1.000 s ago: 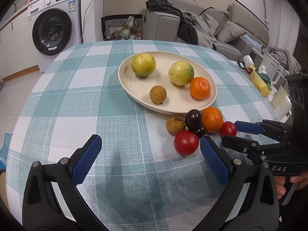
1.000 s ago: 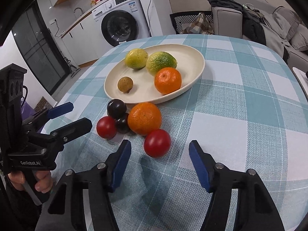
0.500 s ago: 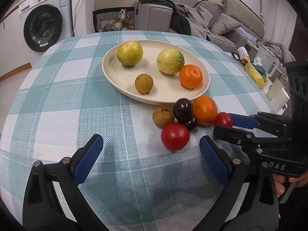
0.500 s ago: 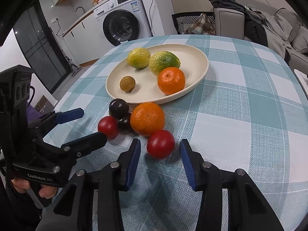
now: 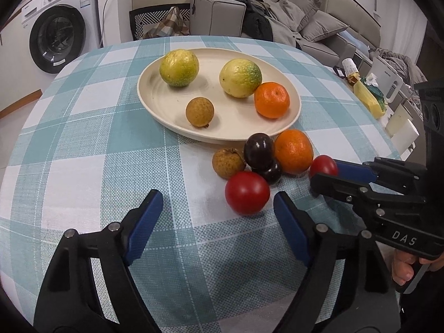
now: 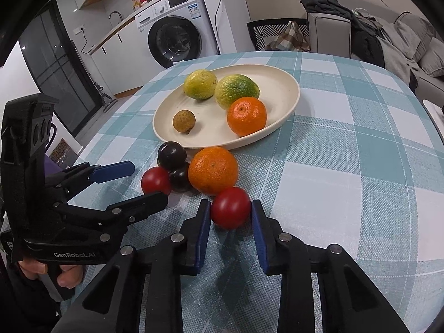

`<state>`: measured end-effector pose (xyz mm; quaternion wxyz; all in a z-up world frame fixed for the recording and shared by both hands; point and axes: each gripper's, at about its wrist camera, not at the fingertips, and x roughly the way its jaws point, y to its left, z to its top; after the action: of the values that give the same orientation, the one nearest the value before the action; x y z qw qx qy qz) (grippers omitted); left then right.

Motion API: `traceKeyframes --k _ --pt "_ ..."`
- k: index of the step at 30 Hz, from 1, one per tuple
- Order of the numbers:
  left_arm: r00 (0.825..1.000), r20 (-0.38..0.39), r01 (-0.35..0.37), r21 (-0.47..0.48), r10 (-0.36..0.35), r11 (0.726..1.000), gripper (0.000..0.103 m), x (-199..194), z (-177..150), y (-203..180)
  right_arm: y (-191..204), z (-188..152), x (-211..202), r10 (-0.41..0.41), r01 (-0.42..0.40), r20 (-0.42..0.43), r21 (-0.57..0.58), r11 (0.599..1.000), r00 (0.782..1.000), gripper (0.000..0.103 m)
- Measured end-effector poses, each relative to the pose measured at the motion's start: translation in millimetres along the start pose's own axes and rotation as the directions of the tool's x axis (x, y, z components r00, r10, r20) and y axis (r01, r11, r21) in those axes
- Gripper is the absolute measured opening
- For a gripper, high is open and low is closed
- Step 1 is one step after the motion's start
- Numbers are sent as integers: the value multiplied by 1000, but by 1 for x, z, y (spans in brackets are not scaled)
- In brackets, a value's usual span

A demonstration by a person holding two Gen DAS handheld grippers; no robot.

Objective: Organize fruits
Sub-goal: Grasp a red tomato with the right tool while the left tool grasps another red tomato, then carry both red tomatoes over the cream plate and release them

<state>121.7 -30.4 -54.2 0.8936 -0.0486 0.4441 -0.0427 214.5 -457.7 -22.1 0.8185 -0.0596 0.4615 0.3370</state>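
The right gripper (image 6: 228,214) grasps a tomato (image 6: 230,207) near the plate (image 6: 288,105); the left gripper (image 5: 217,211) is released, beside another tomato (image 5: 247,192).

Right gripper (image 6: 228,213) jaws nearly closed low over the table, left gripper (image 5: 216,216) jaws spread wide

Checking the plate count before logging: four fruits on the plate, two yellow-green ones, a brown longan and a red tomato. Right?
Not quite. The fourth fruit on the plate is an orange, not a tomato; the left wrist view shows both red tomatoes lying on the tablecloth.
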Motion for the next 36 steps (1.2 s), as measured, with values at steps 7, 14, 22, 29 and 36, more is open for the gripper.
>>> traceKeyframes --k 7,14,22,29,36 --pt "1000 3 7 4 -7 1000 71 0 0 -2 -3 -1 -5 14 -14 20 17 1000 1000 30" --pt "998 10 62 12 -62 998 52 -2 0 -3 -2 0 -7 14 -15 29 25 1000 999 30" --pt "995 22 97 49 -98 994 29 -6 -3 -12 -1 -2 -9 14 -15 32 28 999 999 30" --pt "992 50 113 16 -114 993 29 -15 -5 -2 -1 -2 -9 11 -12 33 30 999 999 30" --pt "988 106 117 -3 -116 993 29 -33 0 8 3 1 -17 19 -21 66 28 999 998 30"
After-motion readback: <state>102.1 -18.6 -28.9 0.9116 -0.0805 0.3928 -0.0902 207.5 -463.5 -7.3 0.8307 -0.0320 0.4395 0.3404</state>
